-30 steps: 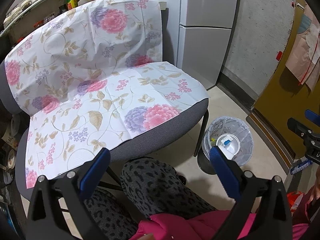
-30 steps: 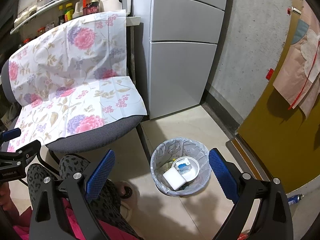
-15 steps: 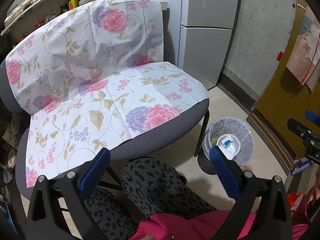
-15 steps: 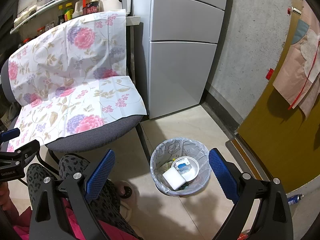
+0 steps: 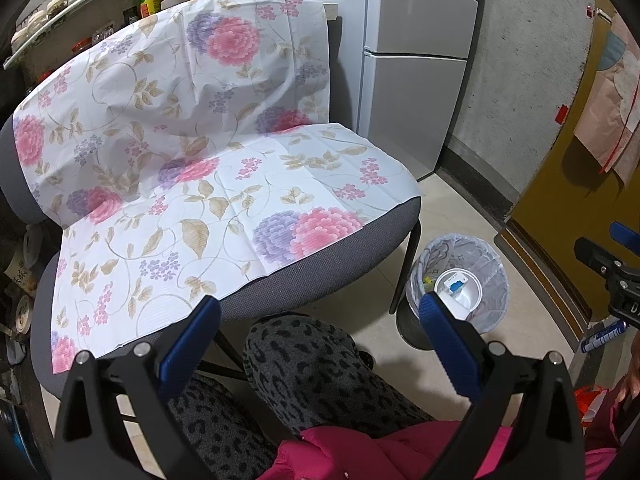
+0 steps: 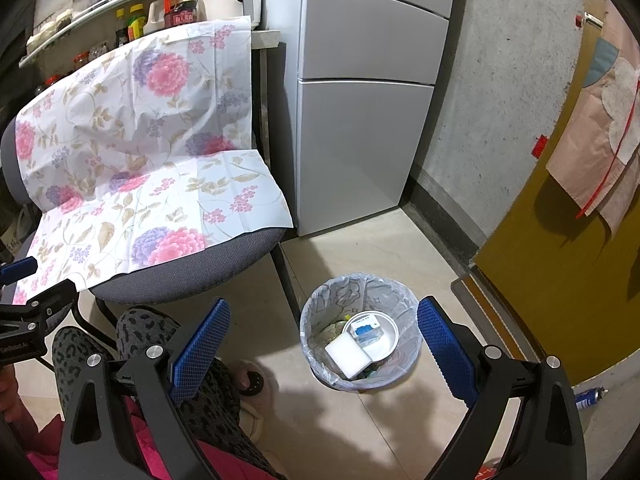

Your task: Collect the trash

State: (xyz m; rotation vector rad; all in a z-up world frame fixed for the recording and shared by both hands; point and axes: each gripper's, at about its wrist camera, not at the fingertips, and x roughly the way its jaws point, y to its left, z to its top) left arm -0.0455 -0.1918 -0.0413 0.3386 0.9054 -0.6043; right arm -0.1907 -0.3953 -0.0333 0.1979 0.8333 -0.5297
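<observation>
A small bin with a clear liner point(image 6: 360, 308) point(image 5: 480, 252) stands on the floor by the chair leg. Inside lie a white block point(image 6: 347, 354), a white bowl point(image 6: 386, 342) and a blue-and-white packet point(image 6: 366, 330). My right gripper point(image 6: 324, 340) hovers above the bin, open, with nothing between its blue pads point(image 6: 446, 344). My left gripper point(image 5: 320, 336) is open and empty over the person's patterned knee point(image 5: 304, 356), facing the chair. The floral sheet point(image 5: 192, 168) on the chair seat carries no loose items.
A grey chair point(image 6: 192, 272) under the floral sheet fills the left. A silver fridge point(image 6: 360, 120) stands behind it, with a shelf of bottles point(image 6: 132, 20) at the back left. A yellow-brown door point(image 6: 560, 272) closes the right. A blue spray can point(image 6: 588, 398) lies on the floor.
</observation>
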